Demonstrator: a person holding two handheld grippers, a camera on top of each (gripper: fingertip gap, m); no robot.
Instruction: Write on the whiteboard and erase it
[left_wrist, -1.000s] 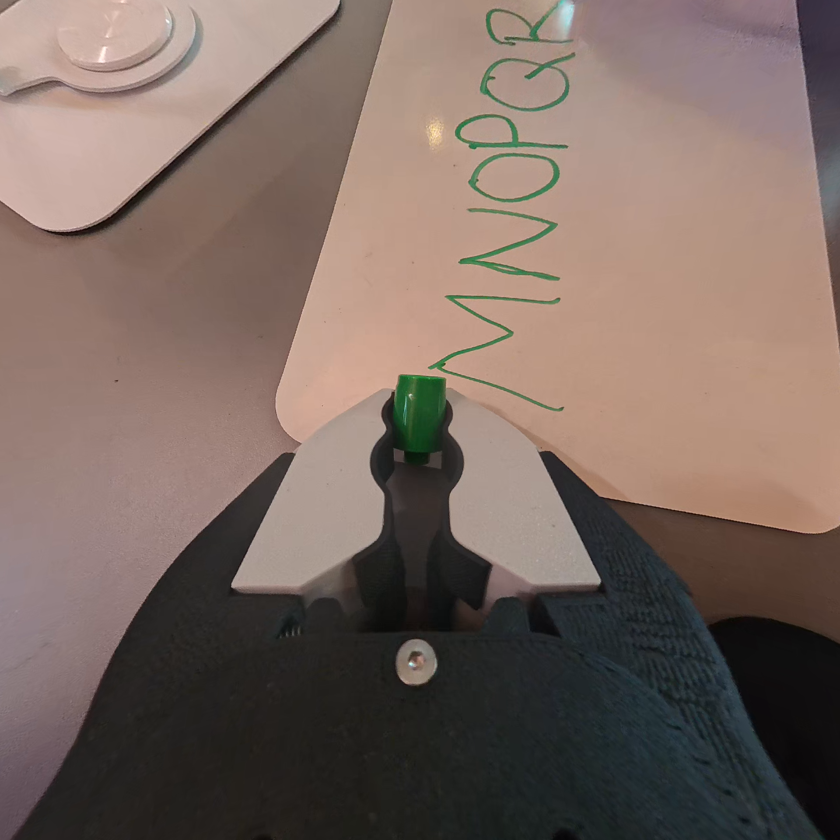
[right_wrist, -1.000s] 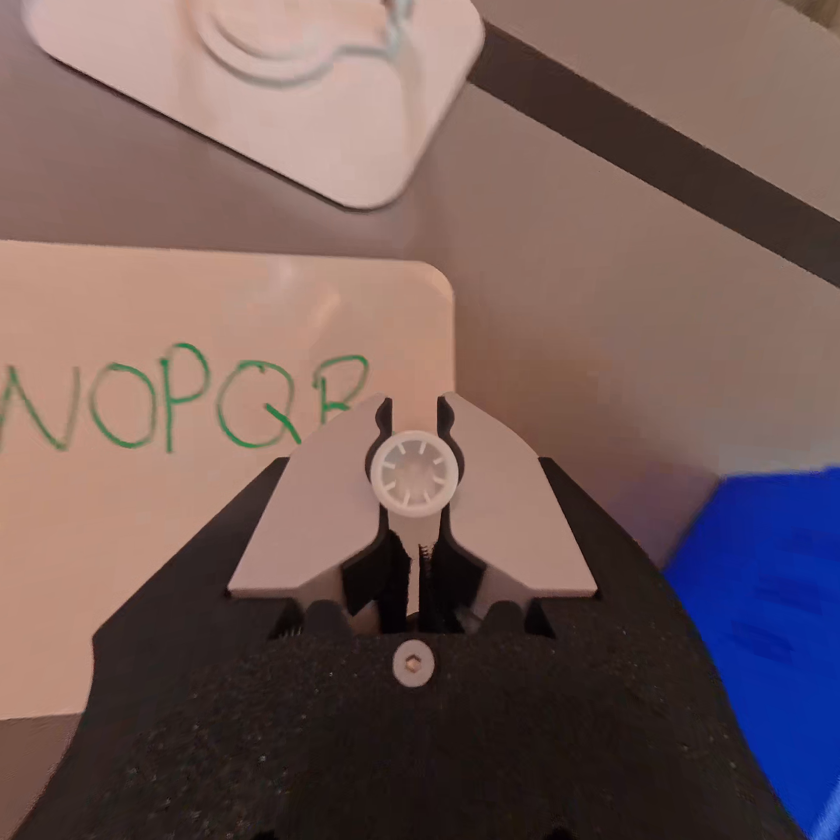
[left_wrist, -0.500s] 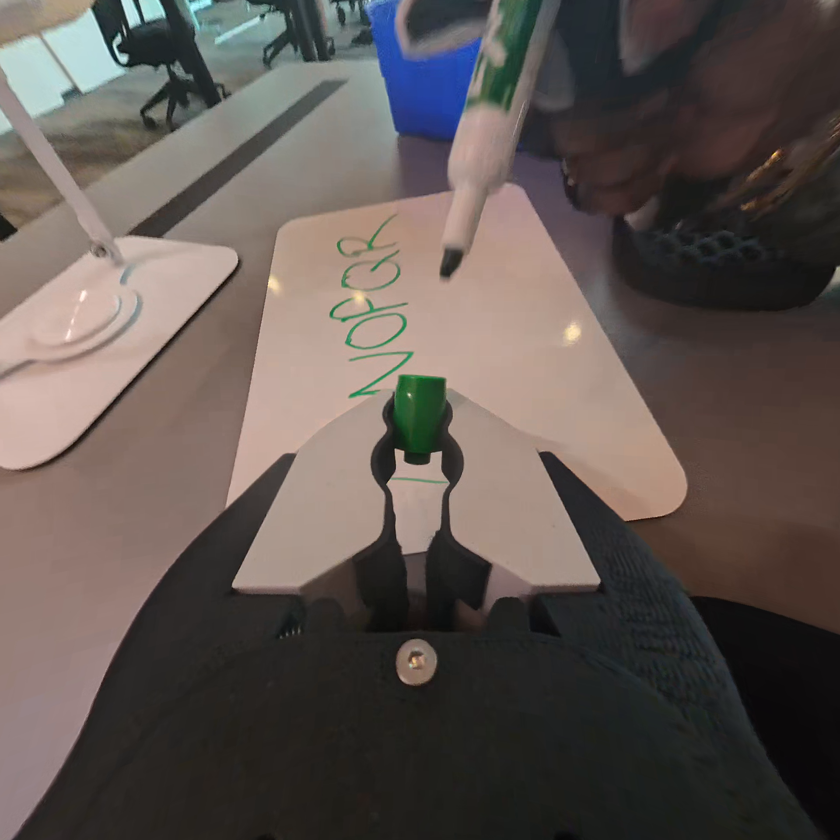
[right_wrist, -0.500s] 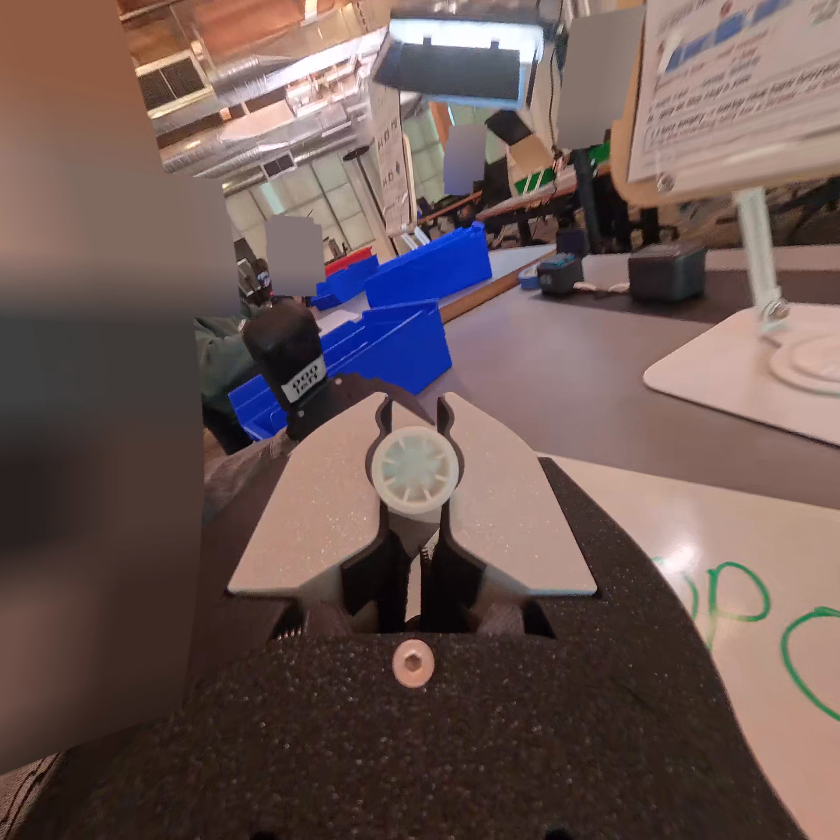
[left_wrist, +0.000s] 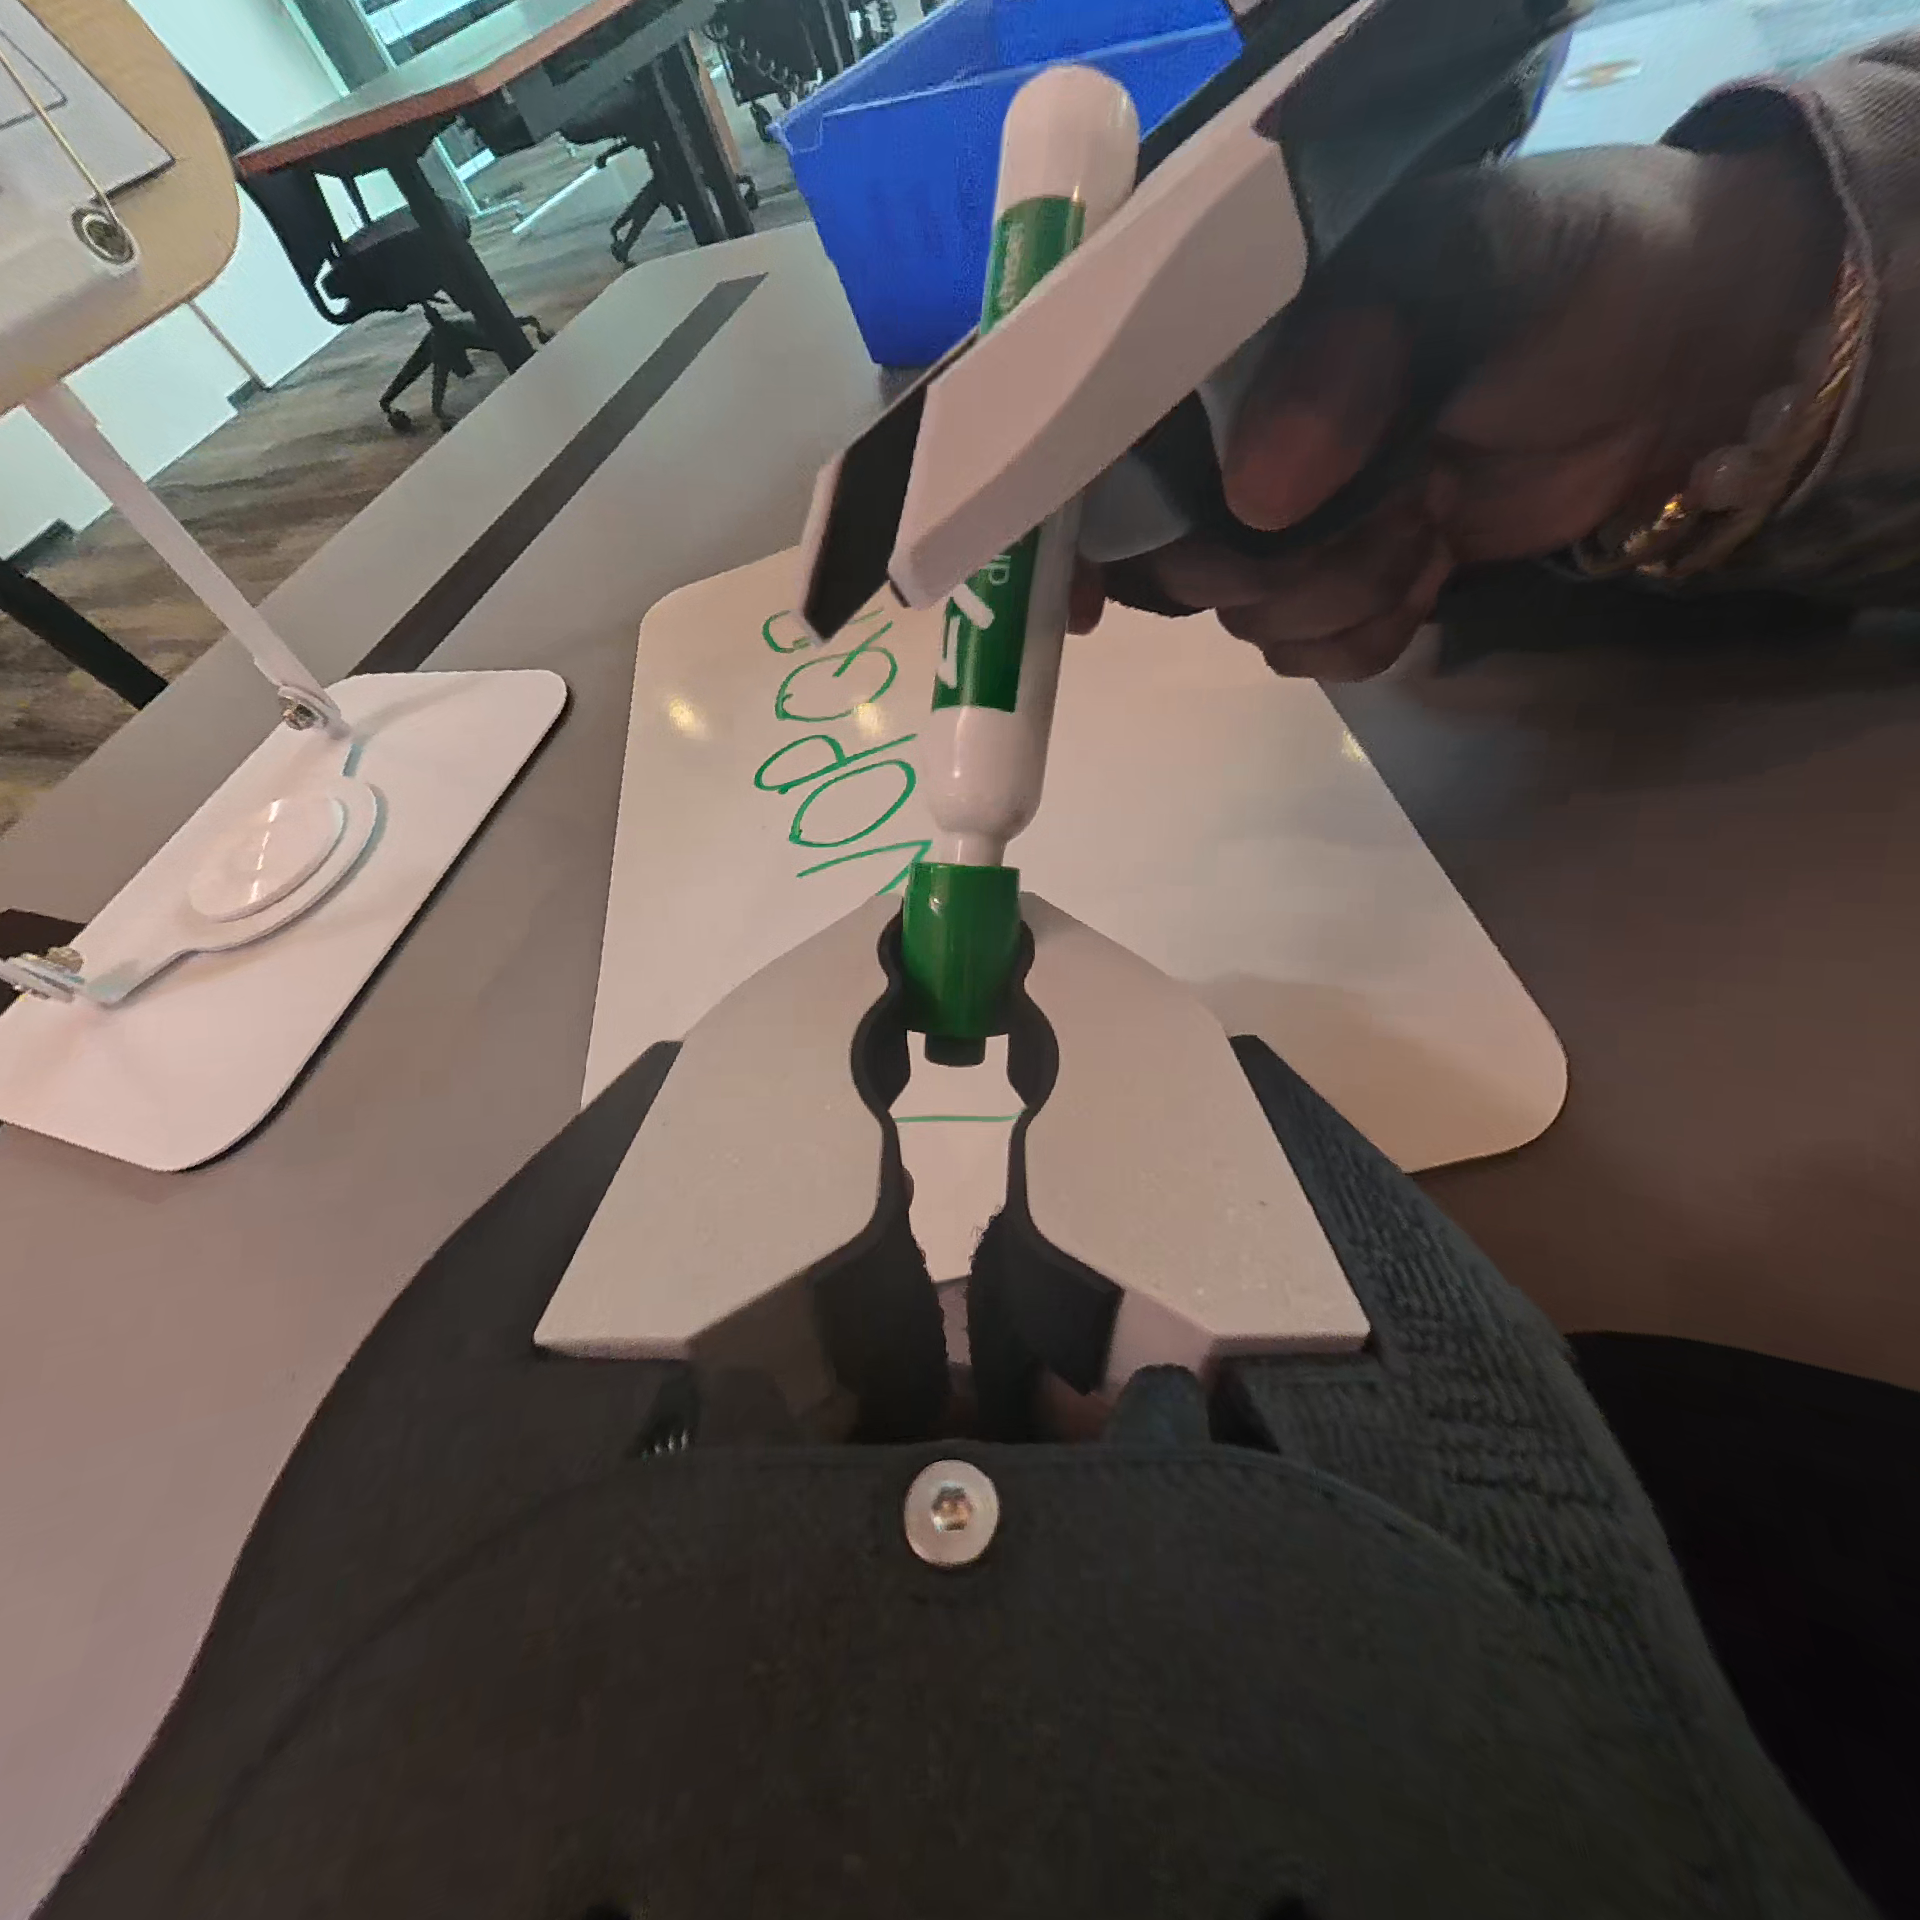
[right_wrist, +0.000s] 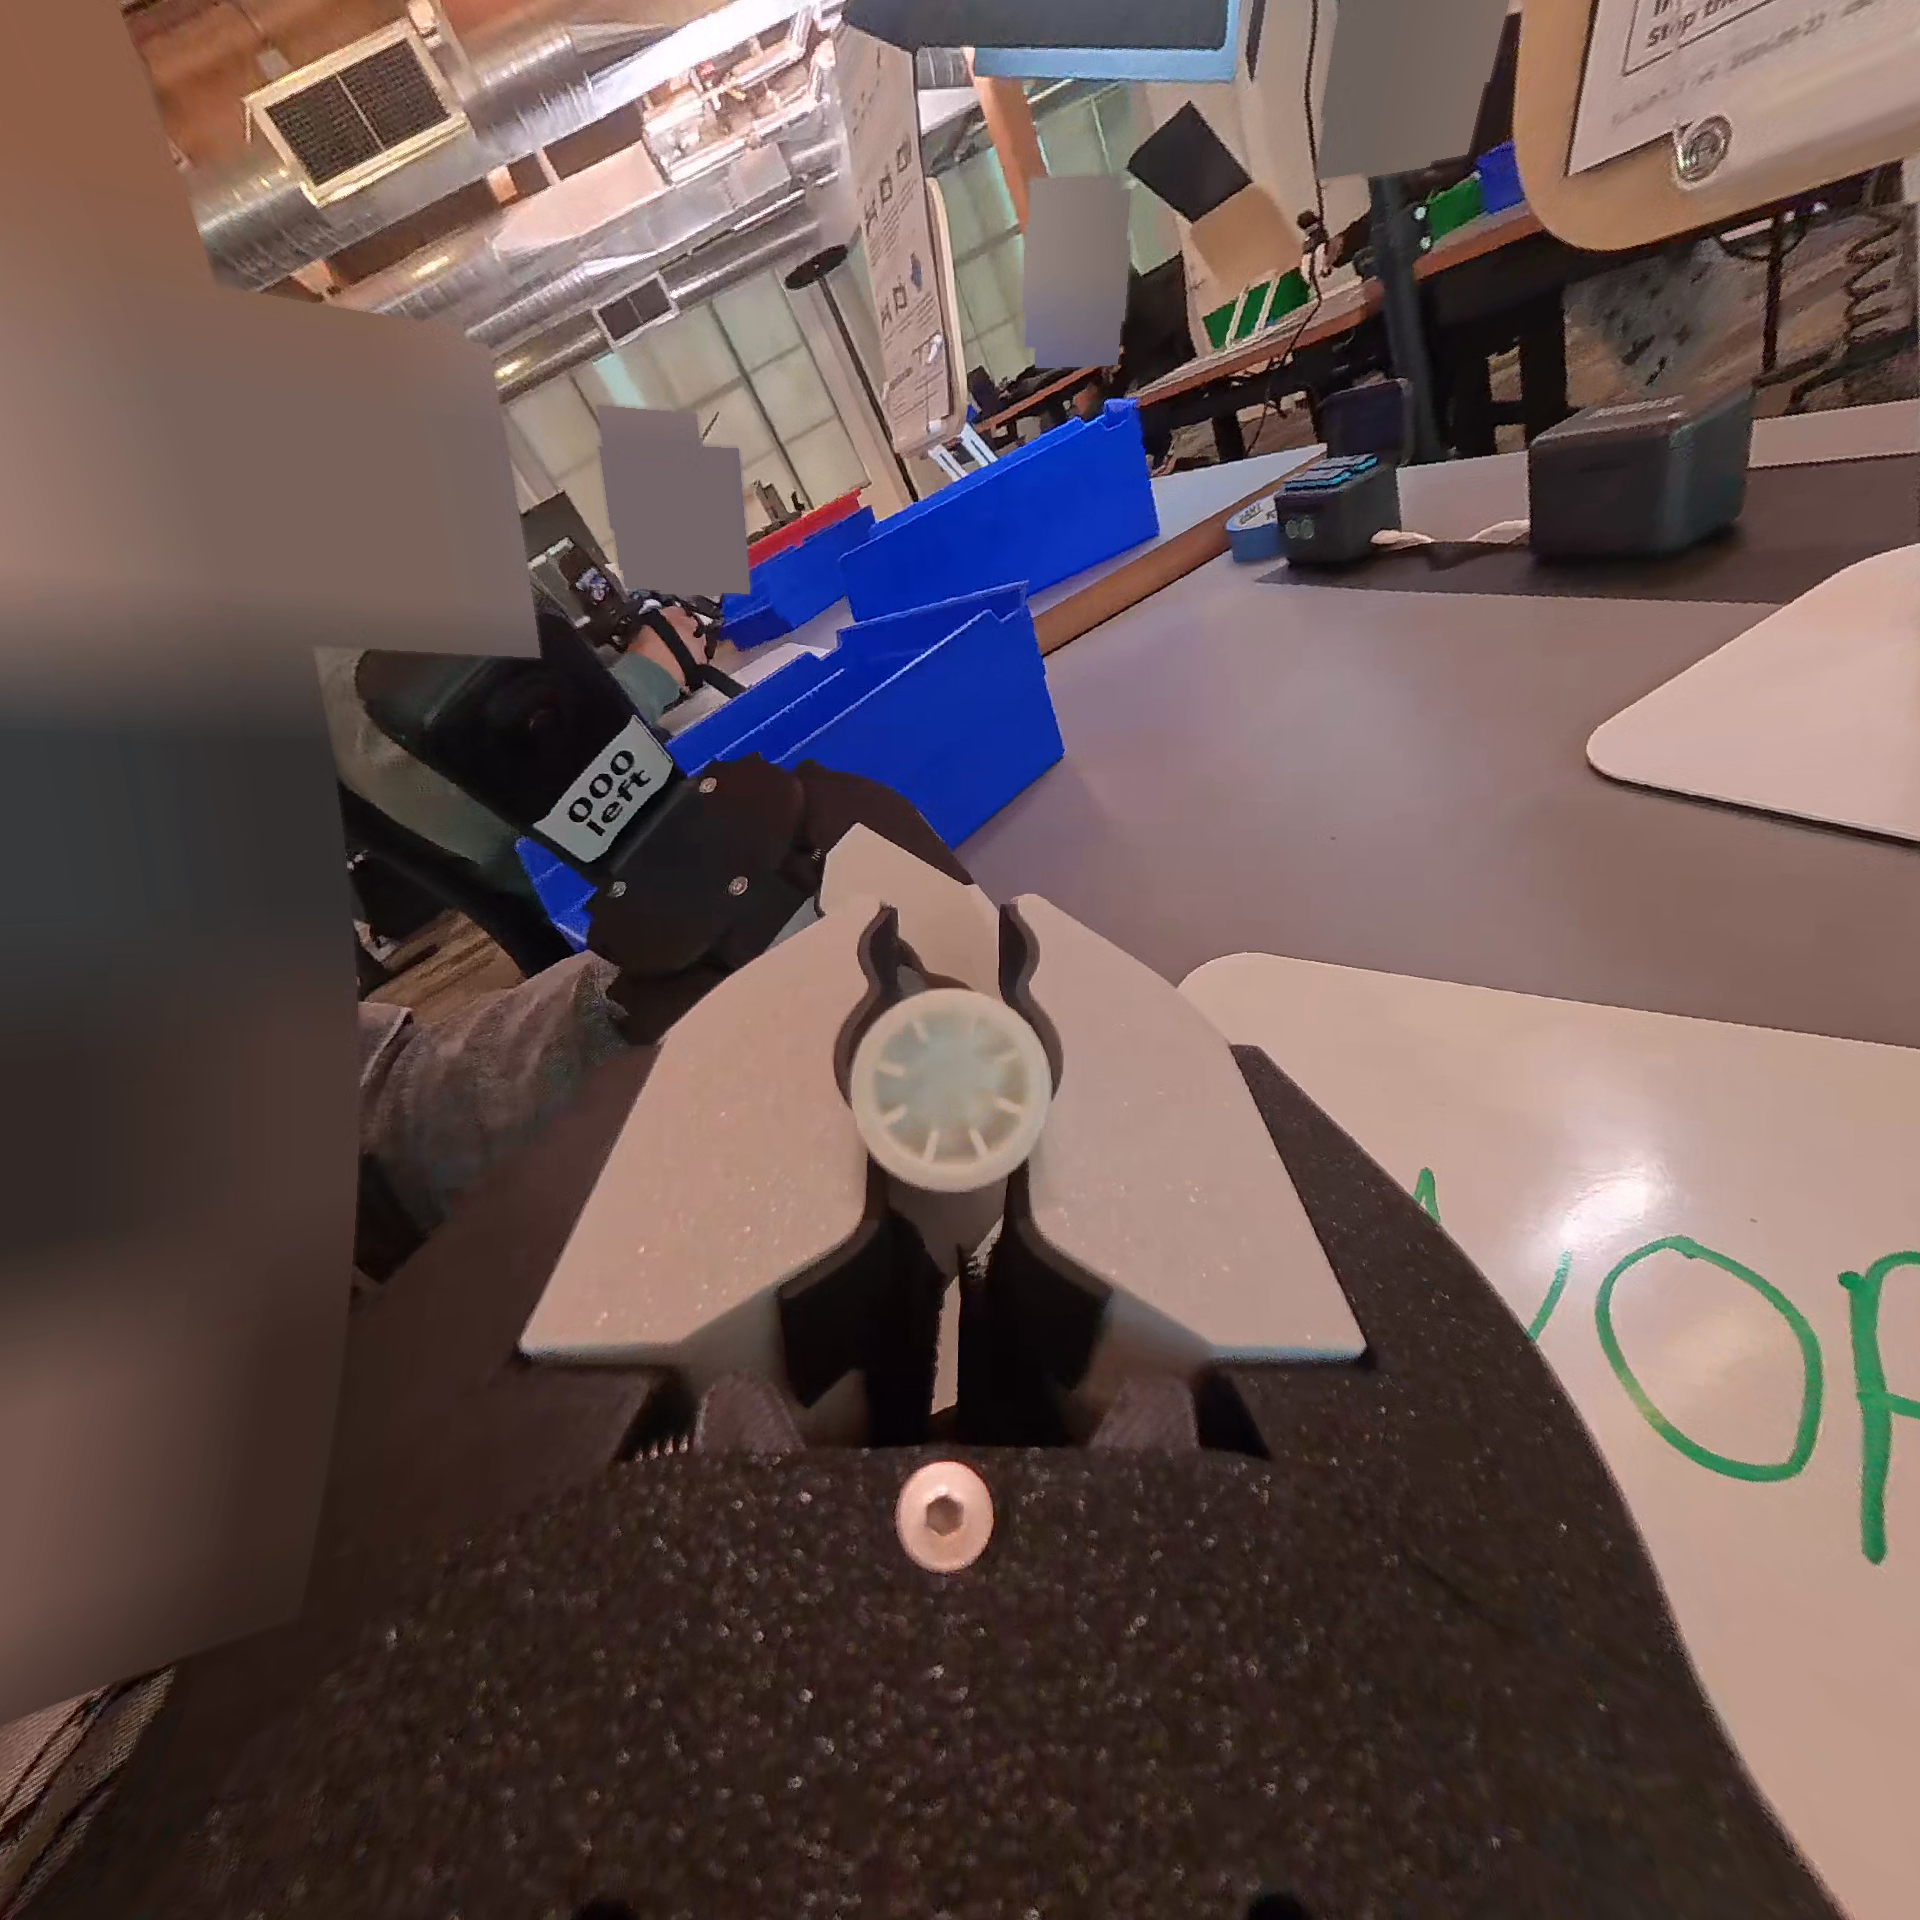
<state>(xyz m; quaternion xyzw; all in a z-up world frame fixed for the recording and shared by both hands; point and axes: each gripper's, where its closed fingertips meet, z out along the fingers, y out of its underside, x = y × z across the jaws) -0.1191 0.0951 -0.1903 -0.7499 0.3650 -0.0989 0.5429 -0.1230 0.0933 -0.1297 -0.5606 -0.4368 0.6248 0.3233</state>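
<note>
Closest to the left wrist camera, the left gripper (left_wrist: 958, 977), with pale grey fingers on a black textured body, pinches the small green plastic marker cap (left_wrist: 956, 951) in the round notch near its tips. The cap stands nearly upright with its open mouth upward. Directly above the cap, the white-barrelled marker with a green label band (left_wrist: 987, 623) comes down tilted, its narrow nose entering the cap's mouth. The right gripper (left_wrist: 940, 488) clamps that marker around the barrel, above the cap and slanting down from the upper right, with a person's hand (left_wrist: 1382, 416) around its grip.

In the right wrist view, the right gripper (right_wrist: 945, 997) has its fingers pressed against the marker's round white butt end (right_wrist: 948, 1091), and the left gripper's black body (right_wrist: 696, 862) shows just beyond.

Beneath the cap lies the flat white whiteboard with rounded corners (left_wrist: 1299, 935), resting on the grey table (left_wrist: 1662, 935) and carrying green handwritten letters (left_wrist: 831, 769) that run away from the cap. To the left of the cap, apart from the whiteboard, sits a white stand base plate (left_wrist: 229, 935) with a thin white post. Beyond the cap, at the table's far side, stands a blue plastic bin (left_wrist: 904, 177).
</note>
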